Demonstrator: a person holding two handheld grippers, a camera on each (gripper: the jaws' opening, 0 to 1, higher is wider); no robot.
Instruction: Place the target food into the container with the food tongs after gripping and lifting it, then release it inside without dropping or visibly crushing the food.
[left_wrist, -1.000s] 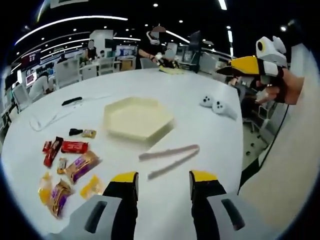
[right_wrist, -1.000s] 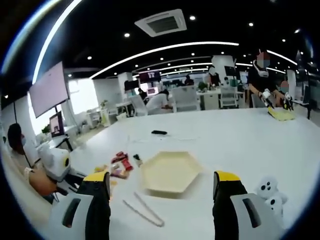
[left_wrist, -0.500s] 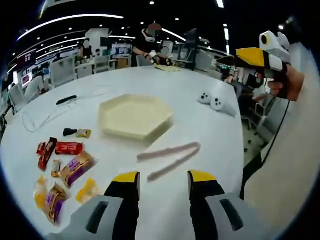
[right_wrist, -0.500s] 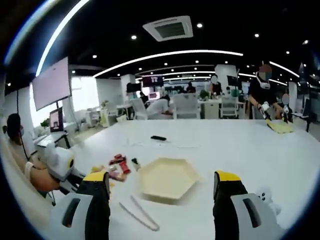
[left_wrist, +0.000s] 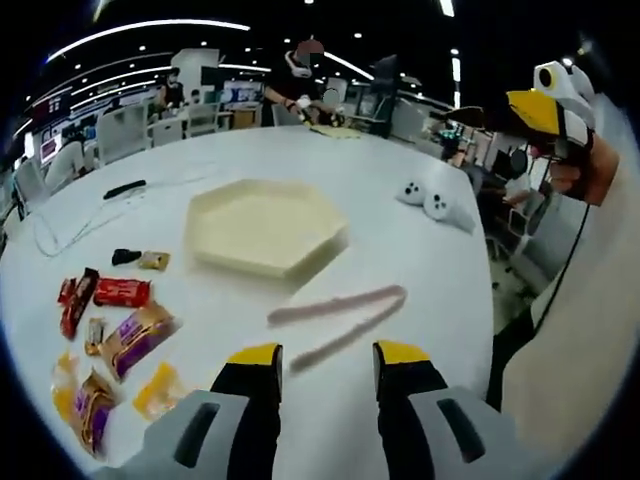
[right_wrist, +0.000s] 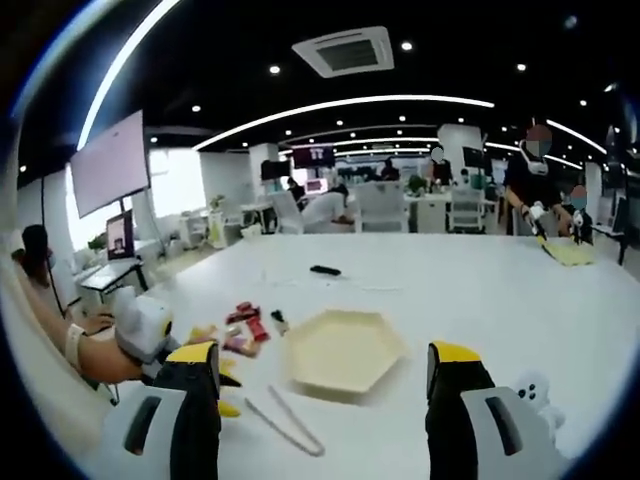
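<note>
Your left tool (left_wrist: 320, 365) has eased nearer the tongs (left_wrist: 338, 315), jaws apart and empty; right tool (right_wrist: 325, 385) hovers apart too. Snacks (left_wrist: 110, 340) lie left of the hexagonal tray (left_wrist: 262, 225) on the counter (left_wrist: 400, 250); nothing's gripped yet.

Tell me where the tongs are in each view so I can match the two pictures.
Left gripper view: the tongs lie on the white table, just ahead of the jaws, nearer the camera than the tray.
Right gripper view: the tongs lie low and left of centre, below the tray's left corner.
Shared landmark: the cream hexagonal tray, beside the tongs in both.
</note>
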